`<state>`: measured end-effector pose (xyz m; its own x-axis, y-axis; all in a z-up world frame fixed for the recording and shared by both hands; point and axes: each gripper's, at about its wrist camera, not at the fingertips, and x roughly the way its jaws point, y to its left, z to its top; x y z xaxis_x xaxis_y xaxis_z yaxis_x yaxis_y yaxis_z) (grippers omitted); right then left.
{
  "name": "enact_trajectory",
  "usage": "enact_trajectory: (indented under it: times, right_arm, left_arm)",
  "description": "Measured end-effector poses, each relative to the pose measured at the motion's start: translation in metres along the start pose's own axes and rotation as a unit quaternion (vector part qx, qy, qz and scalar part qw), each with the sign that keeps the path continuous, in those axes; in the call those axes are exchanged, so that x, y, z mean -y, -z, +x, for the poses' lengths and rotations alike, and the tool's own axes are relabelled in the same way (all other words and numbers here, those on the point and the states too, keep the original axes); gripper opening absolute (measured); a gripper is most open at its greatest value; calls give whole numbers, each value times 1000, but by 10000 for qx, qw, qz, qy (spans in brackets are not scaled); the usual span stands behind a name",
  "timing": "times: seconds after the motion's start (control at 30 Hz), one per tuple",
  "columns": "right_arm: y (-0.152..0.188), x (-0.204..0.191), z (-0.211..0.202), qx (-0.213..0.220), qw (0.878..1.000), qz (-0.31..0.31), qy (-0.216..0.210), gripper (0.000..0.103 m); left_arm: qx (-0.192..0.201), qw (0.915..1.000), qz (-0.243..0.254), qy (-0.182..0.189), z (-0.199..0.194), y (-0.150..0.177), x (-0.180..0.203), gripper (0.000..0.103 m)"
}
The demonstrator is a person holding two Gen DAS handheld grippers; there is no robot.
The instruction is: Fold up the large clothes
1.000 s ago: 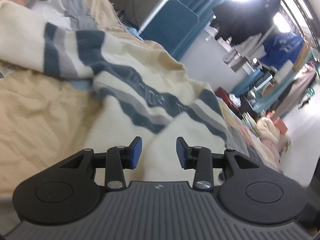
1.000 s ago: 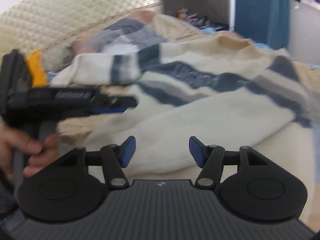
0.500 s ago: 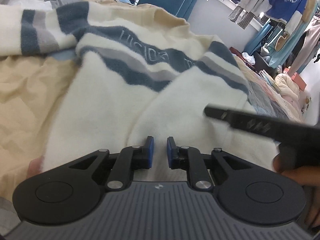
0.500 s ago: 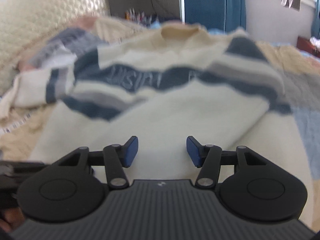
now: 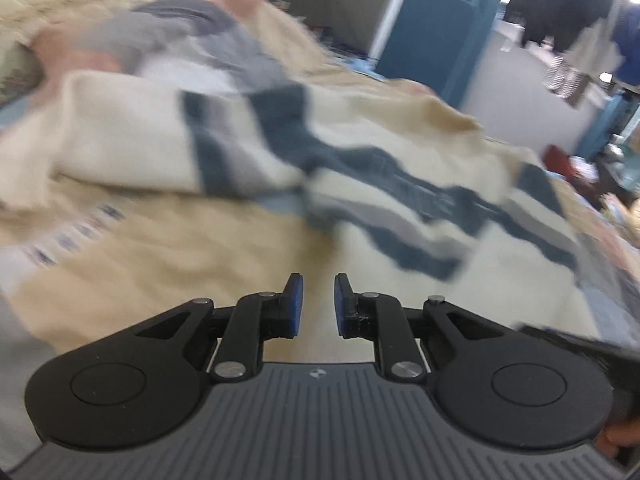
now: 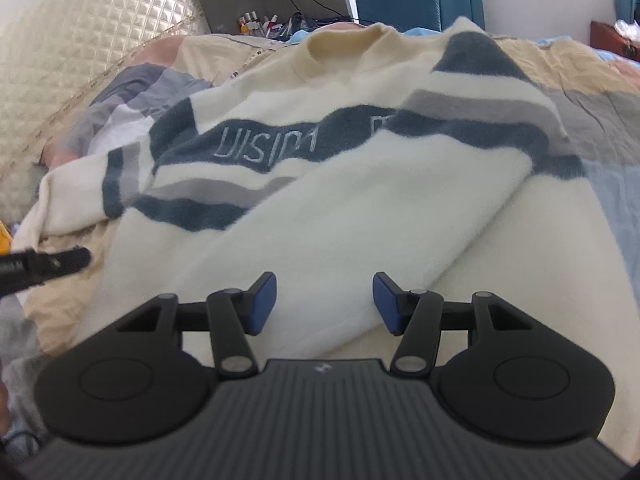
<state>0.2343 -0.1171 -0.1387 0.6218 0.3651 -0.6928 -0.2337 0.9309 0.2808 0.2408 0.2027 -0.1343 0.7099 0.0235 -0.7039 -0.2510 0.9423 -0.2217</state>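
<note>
Cream fleece sweater with navy and grey stripes (image 6: 320,216) lies ahead of both claws on the beige quilted bedspread (image 5: 152,256). Judged soft, light, floppy: best pinched at hem or sleeve cuff. Left gripper (image 5: 318,304) narrowly parted after closing, nothing between; right gripper (image 6: 324,304) apart, empty.

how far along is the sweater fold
Barely started. Done: the sweater lies on the bed with one sleeve folded across its front. In hand: nothing; the left tool has narrow, empty jaws after just closing in, and the right tool is open above the hem. Left: the other sleeve still sticks out sideways, and the body is unfolded.
</note>
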Motion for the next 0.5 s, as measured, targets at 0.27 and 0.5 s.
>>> enact_trajectory:
  times: [0.27,0.5]
  right_arm:
    - [-6,6,2,76,9998,194,79,56]
    - [-11,1,6,201,9996,31,179,56]
  left_arm:
    - [14,9895,218,-1427,12,-69,-80,20]
    - [-223,9711,664,-2283,45,-99,-125,30]
